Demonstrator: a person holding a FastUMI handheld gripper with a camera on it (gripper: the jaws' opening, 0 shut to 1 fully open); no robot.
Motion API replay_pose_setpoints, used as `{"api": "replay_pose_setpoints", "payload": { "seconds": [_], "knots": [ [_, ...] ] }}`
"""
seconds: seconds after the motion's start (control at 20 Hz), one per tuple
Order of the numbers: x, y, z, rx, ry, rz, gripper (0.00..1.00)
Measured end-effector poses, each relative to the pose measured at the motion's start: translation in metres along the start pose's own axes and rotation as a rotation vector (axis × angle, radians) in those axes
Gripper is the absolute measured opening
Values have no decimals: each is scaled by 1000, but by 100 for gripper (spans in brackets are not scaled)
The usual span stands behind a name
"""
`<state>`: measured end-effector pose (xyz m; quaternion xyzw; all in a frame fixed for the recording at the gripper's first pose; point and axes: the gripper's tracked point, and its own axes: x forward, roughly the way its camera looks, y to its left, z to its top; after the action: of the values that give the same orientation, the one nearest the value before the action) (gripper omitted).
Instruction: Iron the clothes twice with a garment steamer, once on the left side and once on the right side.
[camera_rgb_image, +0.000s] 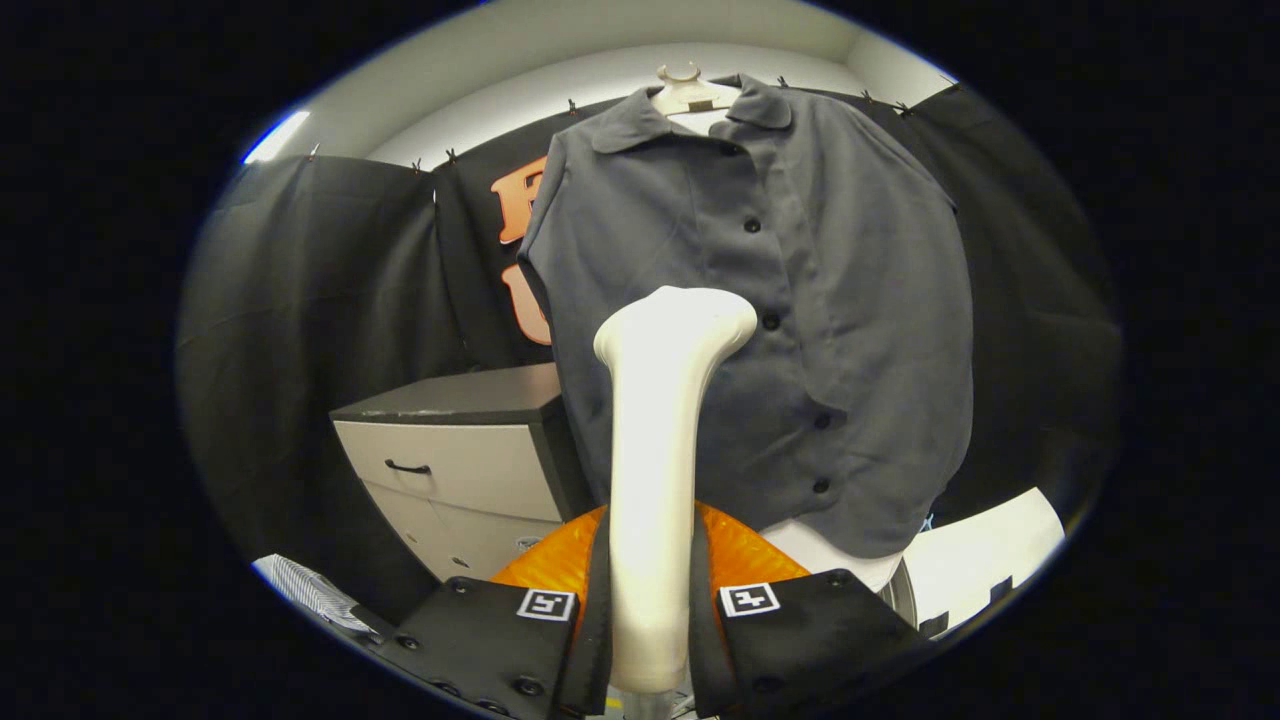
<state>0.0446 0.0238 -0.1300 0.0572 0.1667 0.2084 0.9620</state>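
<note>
Gripper (650, 640) with both fingers closed on the handle of the white garment steamer (660, 450), held upright. Steamer head lies at, possibly touching, the front of the grey shirt (820, 300) on its hanger (685, 92). Drawer cabinet (460, 470) stands beside the shirt.

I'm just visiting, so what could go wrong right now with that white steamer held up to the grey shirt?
1. The gripper has both fingers shut on the steamer low on its handle, so the tall head might tilt or slip.
2. The steamer head sits near the shirt placket and could snag a button.
3. The shirt hangs loosely on a hanger, so pressing may swing it away.
</note>
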Motion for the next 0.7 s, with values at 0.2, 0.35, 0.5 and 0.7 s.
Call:
{"api": "replay_pose_setpoints", "payload": {
  "seconds": [0.2,0.35,0.5,0.7],
  "knots": [
    [-23,-22,53,-24,-111,-41,39],
    [-34,-46,82,-52,-161,-84,39],
    [-36,-71,106,-46,-198,-128,39],
    [-31,-101,131,-69,-229,-175,39]
  ]
}}
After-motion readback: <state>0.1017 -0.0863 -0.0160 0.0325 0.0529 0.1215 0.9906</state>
